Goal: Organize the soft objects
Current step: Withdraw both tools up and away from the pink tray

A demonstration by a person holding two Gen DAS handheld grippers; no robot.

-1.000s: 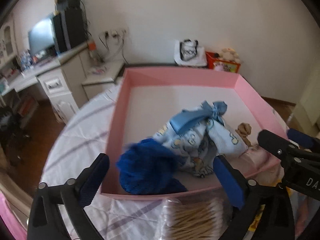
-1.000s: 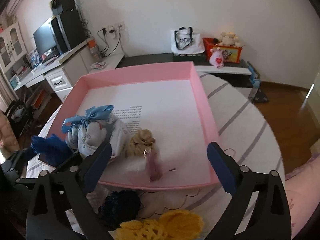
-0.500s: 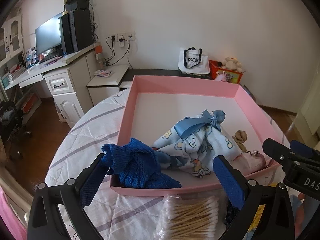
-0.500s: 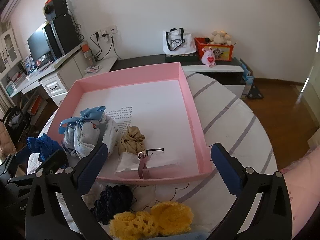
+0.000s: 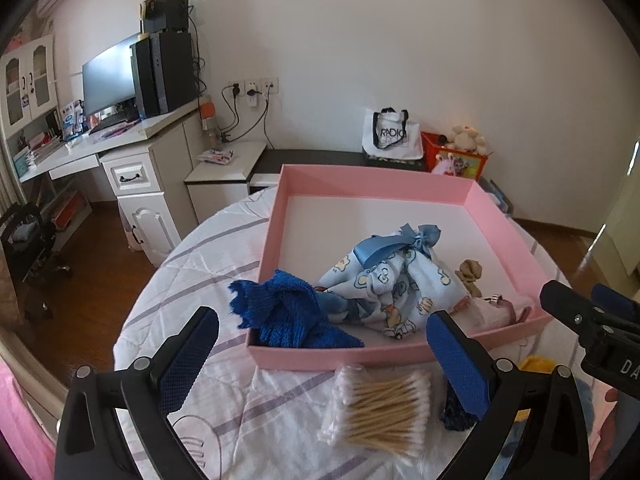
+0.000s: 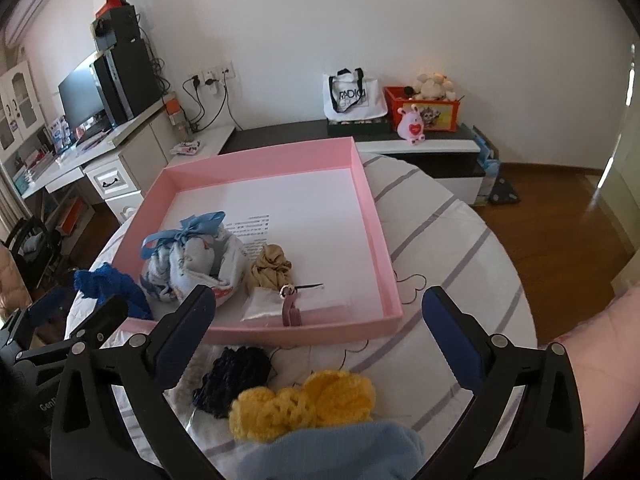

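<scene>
both grippers have pulled back and up from the pink tray [image 5: 372,354] since a second ago; the blue knitted cloth [image 5: 288,314], then blurred in motion between the left fingers, now lies slumped over the tray's near left corner, half draped across the wall

left gripper [image 5: 320,358]: fingers wide apart, nothing between them. a bag of cotton swabs [image 5: 380,410] lies on the quilted table cover [image 5: 192,280] just ahead of them, nearer the right finger

right gripper [image 6: 326,332]: fingers wide apart, empty. ahead of them and between the tips sit a dark navy knitted piece [image 6: 236,376] and a yellow crocheted piece [image 6: 304,404], both outside the tray, near its front wall; a pale blue cloth [image 6: 332,450] lies closest to the camera

in the tray, beyond the fingers: printed baby-cloth bundle tied with a blue ribbon [image 6: 196,260], tan scrunchie [image 6: 270,270] just beside it, and a small clear packet with a pink strap [image 6: 280,306]

judgement: soft items are being gathered at the tray's near side; the open right fingers suit a pick of the navy or yellow piece. the blue cloth may slip back out over the wall
</scene>
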